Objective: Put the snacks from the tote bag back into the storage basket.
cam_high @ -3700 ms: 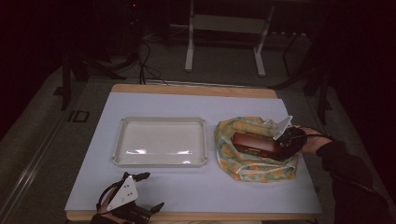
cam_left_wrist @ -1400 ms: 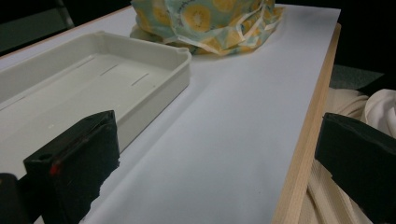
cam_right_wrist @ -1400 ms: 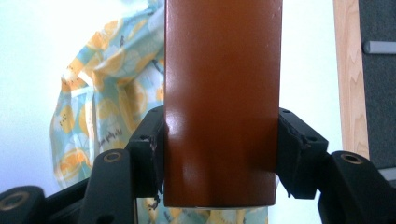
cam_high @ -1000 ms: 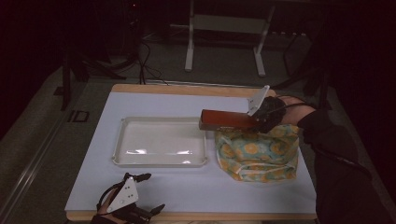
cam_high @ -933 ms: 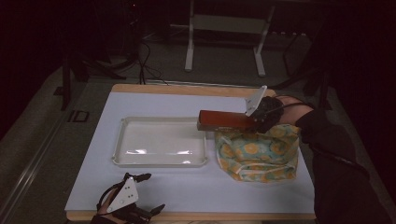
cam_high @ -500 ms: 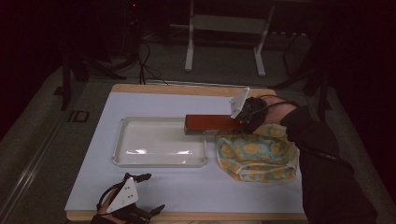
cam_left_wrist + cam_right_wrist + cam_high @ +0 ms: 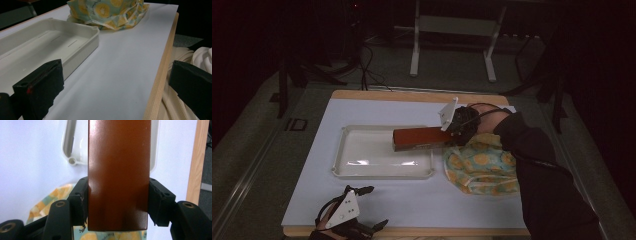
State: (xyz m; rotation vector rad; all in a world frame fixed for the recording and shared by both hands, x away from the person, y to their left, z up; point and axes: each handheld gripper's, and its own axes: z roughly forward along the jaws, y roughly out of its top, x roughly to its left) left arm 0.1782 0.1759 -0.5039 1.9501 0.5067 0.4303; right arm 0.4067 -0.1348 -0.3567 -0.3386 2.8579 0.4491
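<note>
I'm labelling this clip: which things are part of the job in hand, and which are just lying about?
In the job: brown block, clamped by the right gripper; white tray beneath it; patterned cloth bag.
Lying about: left gripper, open at the table edge; metal stand behind.

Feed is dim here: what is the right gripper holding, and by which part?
The right gripper holds a glossy reddish-brown rectangular block, its jaws pressed on the two long sides at its near end.

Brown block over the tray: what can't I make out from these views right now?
- Brown block, right gripper view: its far end runs off the top edge.
- High view: its gap above the tray can't be judged from above.
- Yellow cloth bag, high view: the sleeve covers its right side; inside hidden by folds.
- Left tool, high view: partly cut by the bottom edge.
</note>
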